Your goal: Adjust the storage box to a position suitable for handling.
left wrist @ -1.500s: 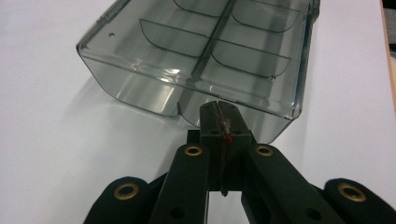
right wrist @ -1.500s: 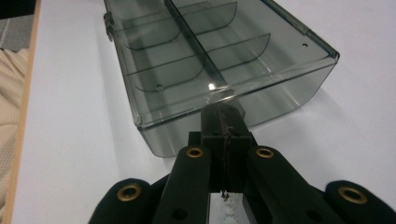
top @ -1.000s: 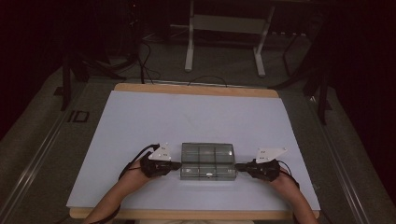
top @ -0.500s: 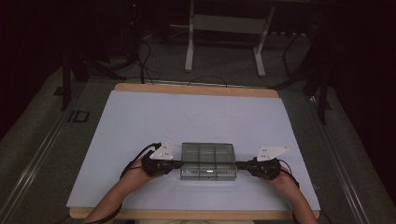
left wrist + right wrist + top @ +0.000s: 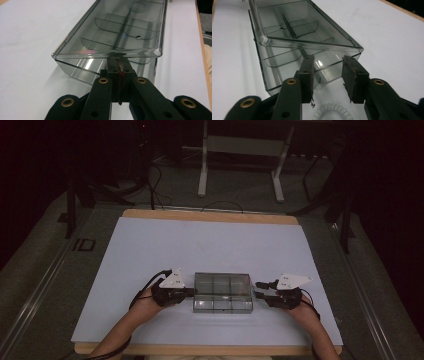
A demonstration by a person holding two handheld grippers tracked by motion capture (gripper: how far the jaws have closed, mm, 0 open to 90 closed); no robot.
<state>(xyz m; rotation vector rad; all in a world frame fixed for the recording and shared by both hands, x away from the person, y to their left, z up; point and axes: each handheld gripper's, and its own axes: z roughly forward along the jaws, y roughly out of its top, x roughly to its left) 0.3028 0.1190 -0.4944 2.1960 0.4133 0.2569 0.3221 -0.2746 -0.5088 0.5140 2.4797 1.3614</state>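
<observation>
Clear grey plastic box with dividers, held at one end.

The transparent smoke-grey plastic compartment box (image 5: 223, 292) lies on the white table sheet (image 5: 150, 245) near the front edge, its six cells empty. The left gripper (image 5: 117, 65) is clamped on the box's end wall. The right gripper (image 5: 328, 72) has just been opening; its jaws stand apart, nothing between them. No writing is readable.

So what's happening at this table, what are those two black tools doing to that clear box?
A person holds a gripper in each hand at either end of a clear plastic divided box on the table. The left gripper is shut at the box's end wall. The right gripper has just been opening; its fingers stand apart, nothing between them.
</observation>
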